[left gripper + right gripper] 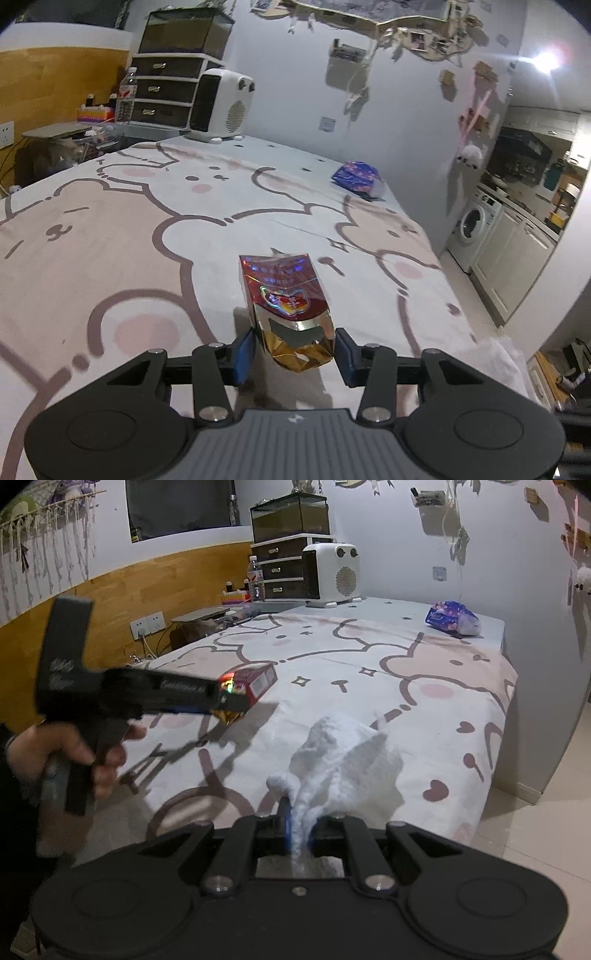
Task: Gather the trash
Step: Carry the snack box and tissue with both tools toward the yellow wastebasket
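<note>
My left gripper [294,352] is shut on an empty red and gold cigarette pack [286,295], gripping its torn gold end and holding it above the bed. The pack also shows in the right wrist view [255,683], held out at the end of the left gripper [231,709]. My right gripper [300,830] is shut on a crumpled white tissue [343,760], which sticks out ahead of the fingers above the bed. A blue and purple plastic wrapper [356,177] lies on the far right of the bed; it also shows in the right wrist view [452,618].
The bed [369,672] has a white sheet with pink bear drawings. At its head stand a white heater [330,576], a drawer unit [280,568] with a glass tank on top, and a water bottle [255,578]. Tiled floor [535,849] lies to the right.
</note>
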The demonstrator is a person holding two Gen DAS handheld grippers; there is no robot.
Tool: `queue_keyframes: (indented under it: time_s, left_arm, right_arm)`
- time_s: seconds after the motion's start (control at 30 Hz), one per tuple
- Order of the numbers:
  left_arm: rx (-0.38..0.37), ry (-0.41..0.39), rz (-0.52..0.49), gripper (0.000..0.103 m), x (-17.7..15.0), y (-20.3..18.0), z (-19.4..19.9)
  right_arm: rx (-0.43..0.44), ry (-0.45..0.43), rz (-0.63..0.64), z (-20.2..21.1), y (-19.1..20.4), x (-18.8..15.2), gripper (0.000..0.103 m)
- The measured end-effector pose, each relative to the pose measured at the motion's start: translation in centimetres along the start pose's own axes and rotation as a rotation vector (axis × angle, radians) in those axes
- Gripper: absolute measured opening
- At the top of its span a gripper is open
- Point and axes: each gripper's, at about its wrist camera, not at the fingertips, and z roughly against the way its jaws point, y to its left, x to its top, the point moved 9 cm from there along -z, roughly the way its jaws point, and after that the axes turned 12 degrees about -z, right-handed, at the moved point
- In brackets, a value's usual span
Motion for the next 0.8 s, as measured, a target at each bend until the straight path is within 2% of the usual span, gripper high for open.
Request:
queue_keyframes:
  time_s: [0.4, 0.8]
  left_arm:
    - [-0.019, -0.074, -0.071, 0.044, -0.4, -3.7, 6.9]
    - [-0.087, -0.107, -0.100, 0.043, -0.7, -9.6, 8.7]
  right_arm:
    - [-0.054, -0.120, -0.008, 4.0, 0.0, 0.3, 0.009]
    - [-0.099, -0.218, -0.037, 10.0, -2.4, 0.1, 0.009]
